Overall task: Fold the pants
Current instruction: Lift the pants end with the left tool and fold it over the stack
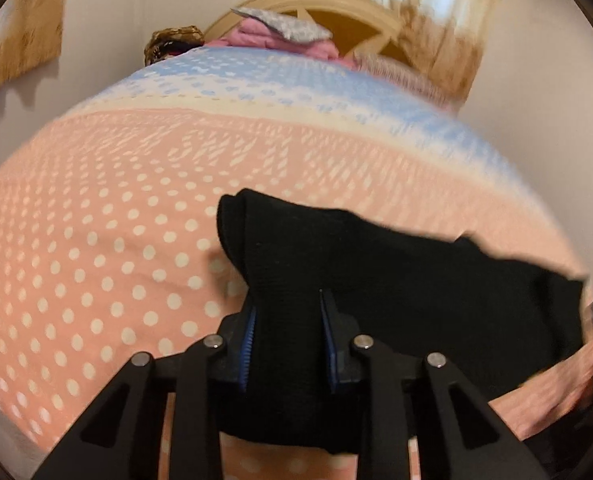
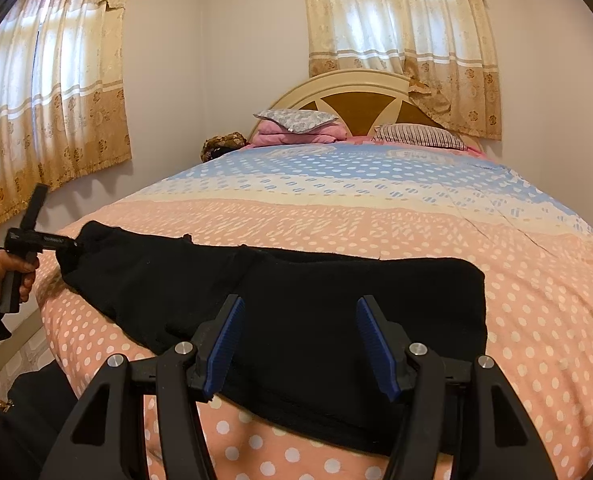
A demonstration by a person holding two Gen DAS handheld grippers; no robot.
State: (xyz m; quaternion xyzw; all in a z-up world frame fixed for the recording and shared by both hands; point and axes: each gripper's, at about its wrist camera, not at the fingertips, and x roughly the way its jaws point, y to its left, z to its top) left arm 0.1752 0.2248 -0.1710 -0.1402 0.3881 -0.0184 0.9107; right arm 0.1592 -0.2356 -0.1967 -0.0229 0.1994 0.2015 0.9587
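Black pants (image 2: 296,280) lie stretched sideways across the near part of a pink polka-dot bedspread (image 2: 536,300). My left gripper (image 1: 286,300) is shut on the leg end of the pants (image 1: 416,280), with a bunch of black fabric pinched between its blue pads. In the right wrist view the left gripper (image 2: 76,246) sits at the far left of the bed, held by a hand (image 2: 12,268), and the cuff is lifted slightly. My right gripper (image 2: 300,300) stands open over the wider end of the pants; its pads are apart and not pressing the cloth.
Pillows (image 2: 296,120) and a folded pink blanket lie at the head of the bed below a round headboard (image 2: 360,88). Curtained windows (image 2: 56,100) flank the corner. The bed's left edge drops off beside the person's sleeve. The far half of the bedspread (image 1: 116,240) bears nothing else.
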